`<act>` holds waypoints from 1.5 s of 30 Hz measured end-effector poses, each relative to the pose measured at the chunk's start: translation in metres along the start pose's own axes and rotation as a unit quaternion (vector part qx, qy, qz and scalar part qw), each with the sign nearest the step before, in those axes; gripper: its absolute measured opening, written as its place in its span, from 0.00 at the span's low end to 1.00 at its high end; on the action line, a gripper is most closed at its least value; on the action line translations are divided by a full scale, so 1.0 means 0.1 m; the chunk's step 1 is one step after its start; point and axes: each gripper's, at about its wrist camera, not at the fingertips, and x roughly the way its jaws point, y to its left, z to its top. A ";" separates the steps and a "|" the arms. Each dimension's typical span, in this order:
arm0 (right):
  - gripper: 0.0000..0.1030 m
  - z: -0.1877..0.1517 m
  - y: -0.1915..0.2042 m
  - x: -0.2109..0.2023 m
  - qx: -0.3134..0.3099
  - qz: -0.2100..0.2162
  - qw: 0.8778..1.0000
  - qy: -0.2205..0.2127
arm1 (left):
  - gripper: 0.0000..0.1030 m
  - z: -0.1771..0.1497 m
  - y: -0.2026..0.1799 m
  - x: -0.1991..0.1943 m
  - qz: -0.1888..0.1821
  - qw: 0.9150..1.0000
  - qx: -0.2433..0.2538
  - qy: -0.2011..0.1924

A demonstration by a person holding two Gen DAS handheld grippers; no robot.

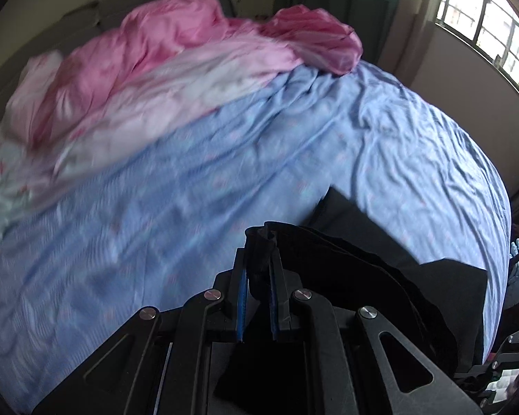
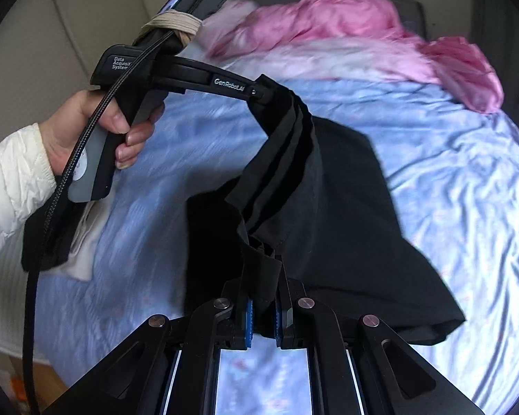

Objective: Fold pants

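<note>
Left wrist view: left gripper (image 1: 258,259) jaws nearly closed, pinching a black fold of the pants (image 1: 380,269); the rest trails right of the jaws onto the blue sheet (image 1: 190,190).

Right wrist view: right gripper (image 2: 263,282) jaws clamped on pants edge; cloth spans ahead to the left gripper, held by a hand (image 2: 97,128).
</note>
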 end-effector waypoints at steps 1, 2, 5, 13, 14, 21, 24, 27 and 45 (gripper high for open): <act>0.09 -0.04 0.09 0.04 -0.007 0.003 1.000 0.007 | 0.12 -0.09 0.04 0.02 -0.002 1.000 -0.005 0.004; 0.09 -0.07 0.17 0.09 -0.015 0.004 1.000 0.015 | 0.12 -0.18 0.08 0.04 -0.004 1.000 -0.010 0.009; 0.09 -0.20 0.32 0.23 -0.032 0.002 0.999 0.043 | 0.12 -0.39 0.14 0.06 0.001 1.000 -0.021 0.022; 0.09 -0.47 0.61 0.48 -0.086 0.014 0.991 0.100 | 0.24 -0.84 0.25 -0.01 0.044 0.997 -0.034 0.045; 0.09 -0.49 0.63 0.50 -0.092 0.011 0.990 0.103 | 0.34 -0.86 0.27 -0.01 0.056 0.997 -0.032 0.050; 0.25 -0.58 0.69 0.59 -0.076 0.019 0.987 0.138 | 0.56 -1.22 0.48 -0.40 0.096 0.986 -0.123 0.052; 0.39 -0.63 0.76 0.42 -0.073 0.066 0.986 0.132 | 0.59 -1.38 0.43 -0.63 0.088 0.982 -0.161 0.034; 0.39 -0.68 0.79 0.16 -0.082 0.105 0.984 0.116 | 0.59 -1.54 0.27 -0.81 0.061 0.979 -0.195 0.023; 0.42 -0.60 -0.84 0.09 0.024 -0.099 0.989 0.104 | 0.32 -2.09 -0.83 -0.40 -0.045 0.933 -0.353 0.046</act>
